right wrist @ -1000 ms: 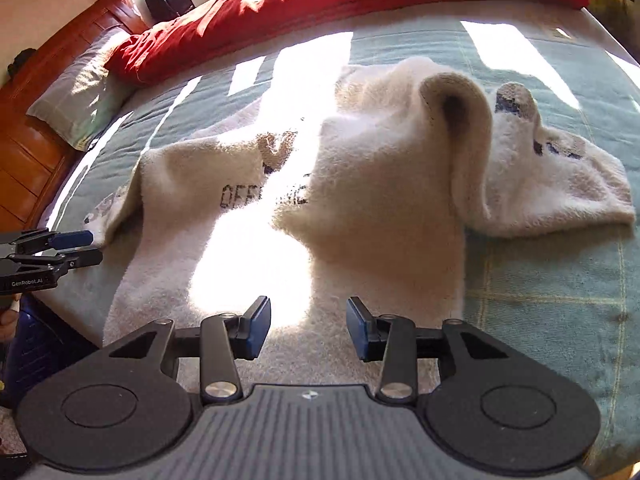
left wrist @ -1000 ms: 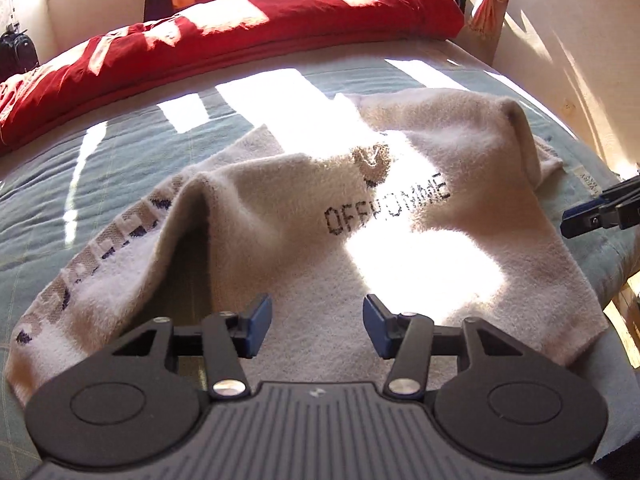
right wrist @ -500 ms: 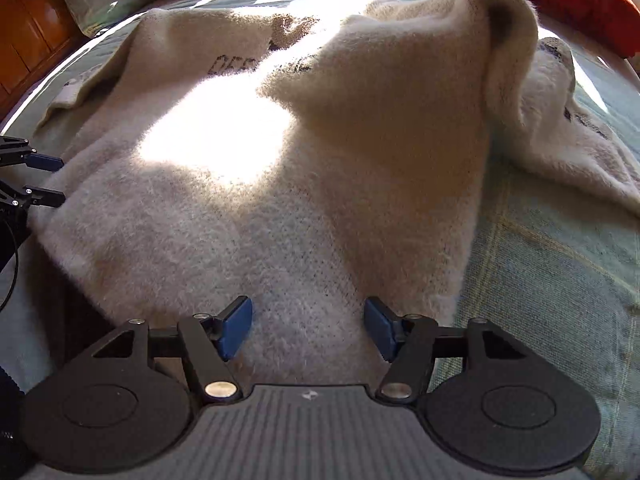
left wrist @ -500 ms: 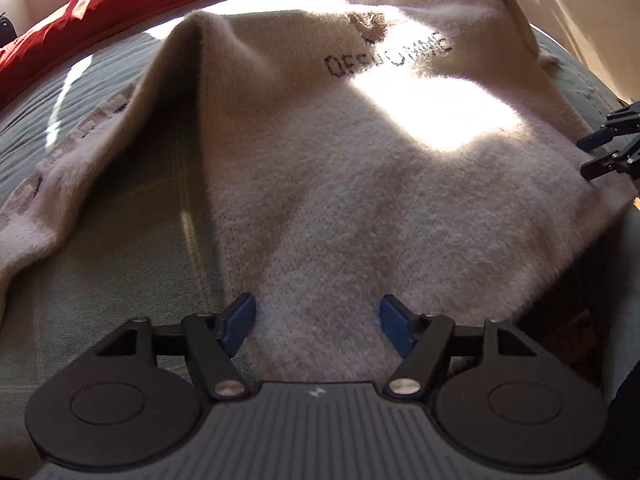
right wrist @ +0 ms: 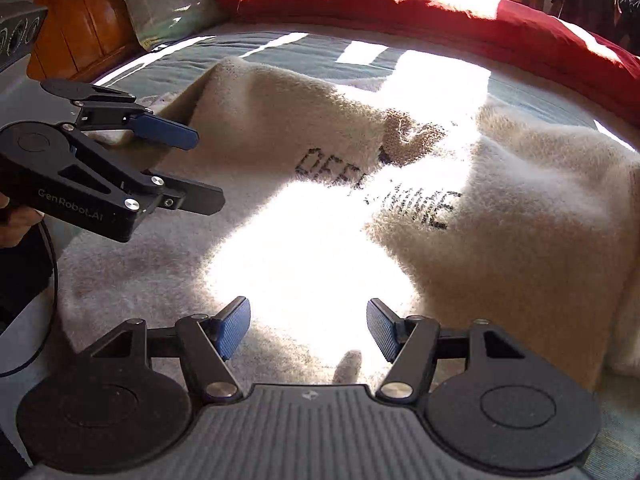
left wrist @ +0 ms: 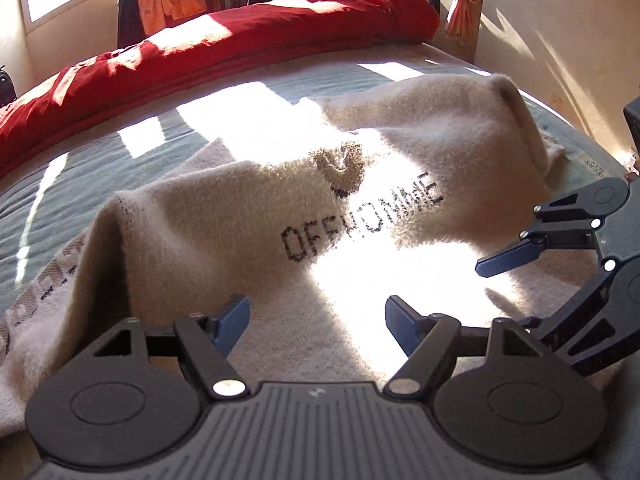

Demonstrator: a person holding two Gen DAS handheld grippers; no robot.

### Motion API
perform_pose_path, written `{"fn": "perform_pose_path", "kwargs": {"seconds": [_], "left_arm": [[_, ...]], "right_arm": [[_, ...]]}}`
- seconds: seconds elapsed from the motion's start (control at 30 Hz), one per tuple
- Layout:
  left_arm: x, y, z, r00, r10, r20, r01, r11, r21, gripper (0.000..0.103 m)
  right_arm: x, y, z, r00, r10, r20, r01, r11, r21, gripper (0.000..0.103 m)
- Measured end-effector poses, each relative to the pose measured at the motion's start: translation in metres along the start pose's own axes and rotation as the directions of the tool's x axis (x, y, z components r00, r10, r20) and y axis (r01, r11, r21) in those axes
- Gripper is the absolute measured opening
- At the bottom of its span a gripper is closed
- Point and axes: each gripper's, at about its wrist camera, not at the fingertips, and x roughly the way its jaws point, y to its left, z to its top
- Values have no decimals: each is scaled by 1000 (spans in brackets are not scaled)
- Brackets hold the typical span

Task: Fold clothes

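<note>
Each camera sits behind its open claw, low over the bed (left wrist: 100, 168), converging; both views share the sweater (left wrist: 400, 184) lettering.

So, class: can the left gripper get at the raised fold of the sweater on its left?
Probably yes. The left gripper is open over the beige sweater, nothing lies between it and the raised fold, and the right gripper hangs off to the other side.

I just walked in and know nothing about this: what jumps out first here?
A fuzzy cream sweater with dark lettering lies rumpled across the grey-green bedsheet, a bright sun patch on it. Two open black grippers, left and right, hover over its near edge. A red duvet lies behind.
</note>
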Motion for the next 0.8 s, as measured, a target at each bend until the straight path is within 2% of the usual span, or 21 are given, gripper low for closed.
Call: {"fn": "perform_pose_path", "kwargs": {"seconds": [0.07,0.13,0.2,0.27,0.4,0.53,0.6,0.7,0.8], "left_arm": [[11,-3,-18,998,-4,-65,3,1000,-16,75],[6,-2,-41,997,-9,-75,6,999,-42,78],[-7,-2,-63,998,-5,-61,2,998,-59,94],[-17,-3,-80,998,0,-69,-4,998,-59,102],[-30,0,-99,998,-2,-60,-3,997,-82,102],[-33,-2,-97,996,33,-83,-42,994,-102,102],[-35,-5,-94,993,55,-106,-66,992,-103,102],[-51,-2,-87,997,14,-82,-24,991,-131,94],[-62,10,-71,999,-33,-30,28,987,-160,94]], "right_arm": [[7,3,-11,1000,-7,-4,7,1000,-1,73],[1,4,-26,1000,3,11,-3,1000,-12,86],[-11,6,-46,1000,-10,-10,10,1000,-15,92],[-19,6,-64,1000,-16,-27,16,1000,-15,103],[-27,4,-84,999,-31,-22,31,999,-8,103],[-26,5,-85,999,-42,-17,42,999,-2,103],[-27,8,-83,997,-53,-47,52,998,-26,103],[-35,12,-80,988,-84,-130,80,996,-42,103],[-53,2,-71,991,-81,-108,84,996,20,103]]}}
